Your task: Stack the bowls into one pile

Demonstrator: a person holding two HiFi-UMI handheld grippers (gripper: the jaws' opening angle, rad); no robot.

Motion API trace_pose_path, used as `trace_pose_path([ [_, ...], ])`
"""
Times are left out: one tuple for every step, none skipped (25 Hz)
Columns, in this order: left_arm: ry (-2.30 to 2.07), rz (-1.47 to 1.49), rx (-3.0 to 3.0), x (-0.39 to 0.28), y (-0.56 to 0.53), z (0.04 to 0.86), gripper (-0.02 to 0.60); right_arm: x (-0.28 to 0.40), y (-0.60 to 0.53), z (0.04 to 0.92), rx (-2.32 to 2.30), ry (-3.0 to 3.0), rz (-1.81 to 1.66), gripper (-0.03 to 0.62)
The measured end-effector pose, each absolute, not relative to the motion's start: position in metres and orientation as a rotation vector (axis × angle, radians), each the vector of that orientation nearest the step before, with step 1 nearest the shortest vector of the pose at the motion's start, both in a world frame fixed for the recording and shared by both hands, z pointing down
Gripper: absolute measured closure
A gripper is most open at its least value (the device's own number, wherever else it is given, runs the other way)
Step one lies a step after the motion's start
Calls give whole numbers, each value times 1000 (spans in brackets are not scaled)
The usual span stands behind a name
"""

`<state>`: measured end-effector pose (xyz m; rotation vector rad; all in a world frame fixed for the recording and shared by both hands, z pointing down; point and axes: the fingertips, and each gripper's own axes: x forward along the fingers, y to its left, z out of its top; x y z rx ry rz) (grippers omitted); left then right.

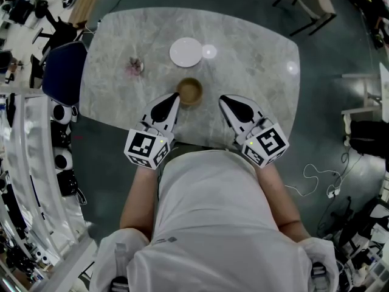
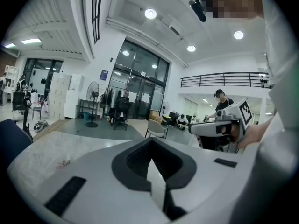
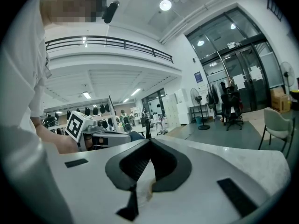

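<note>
In the head view a brown bowl stands on the marble table, near its front edge. A white bowl sits farther back, with a small pale round spot beside it that I cannot identify. My left gripper is just left of the brown bowl, shut and empty. My right gripper is a little right of the bowl, also shut and empty. In the gripper views the left gripper and right gripper show jaws closed together; neither view shows a bowl.
A small reddish object lies on the table's left part. A dark blue chair stands at the table's left edge and another chair behind the far right corner. Cables lie on the floor at right.
</note>
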<state>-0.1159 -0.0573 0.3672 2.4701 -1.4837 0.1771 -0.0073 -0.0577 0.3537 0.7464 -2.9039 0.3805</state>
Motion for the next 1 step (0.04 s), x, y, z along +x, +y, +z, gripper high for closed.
trace_pose_path([
  [-1473,176,2472,-116,-58,367,582,-8,-58,354,747,-2904,383,586],
])
